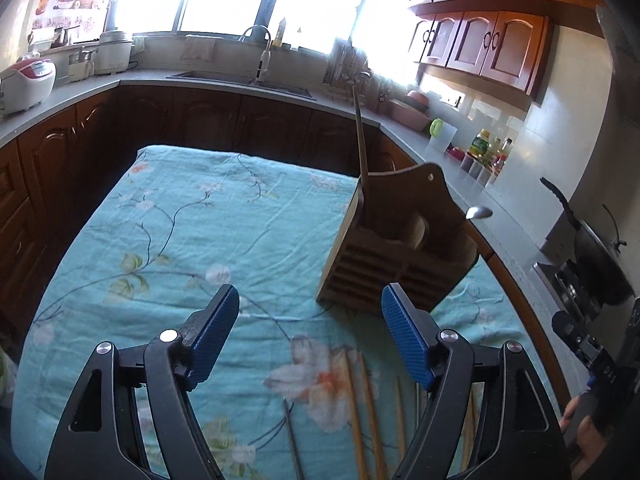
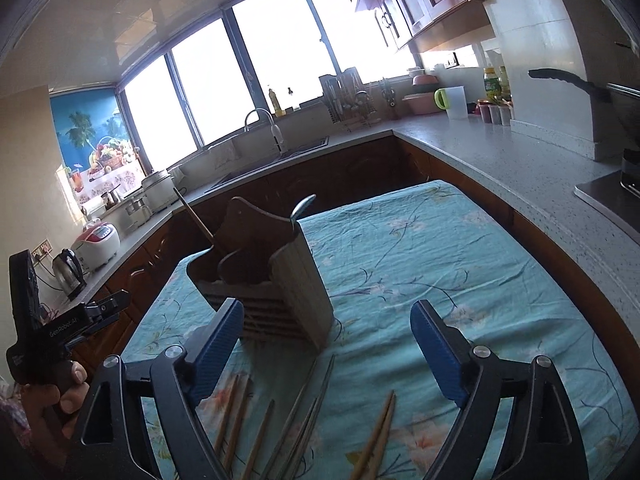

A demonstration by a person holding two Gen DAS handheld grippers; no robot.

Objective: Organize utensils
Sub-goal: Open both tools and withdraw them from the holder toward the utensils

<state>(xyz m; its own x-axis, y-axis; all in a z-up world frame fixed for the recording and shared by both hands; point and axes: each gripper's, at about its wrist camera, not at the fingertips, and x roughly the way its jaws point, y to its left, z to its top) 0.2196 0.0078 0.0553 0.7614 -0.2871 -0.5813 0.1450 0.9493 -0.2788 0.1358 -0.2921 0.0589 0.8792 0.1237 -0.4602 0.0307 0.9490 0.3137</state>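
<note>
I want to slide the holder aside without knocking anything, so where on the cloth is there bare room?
Bare cloth lies on the right of the wooden holder, toward the counter, and on its left and behind it in the left wrist view. It is crowded in front of the holder, where loose chopsticks lie between both open hand-held grippers.

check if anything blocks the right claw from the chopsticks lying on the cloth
Nothing visible does. The open right claw hangs over the loose wooden chopsticks on the turquoise floral cloth; the slatted wooden utensil holder stands behind them, not between.
</note>
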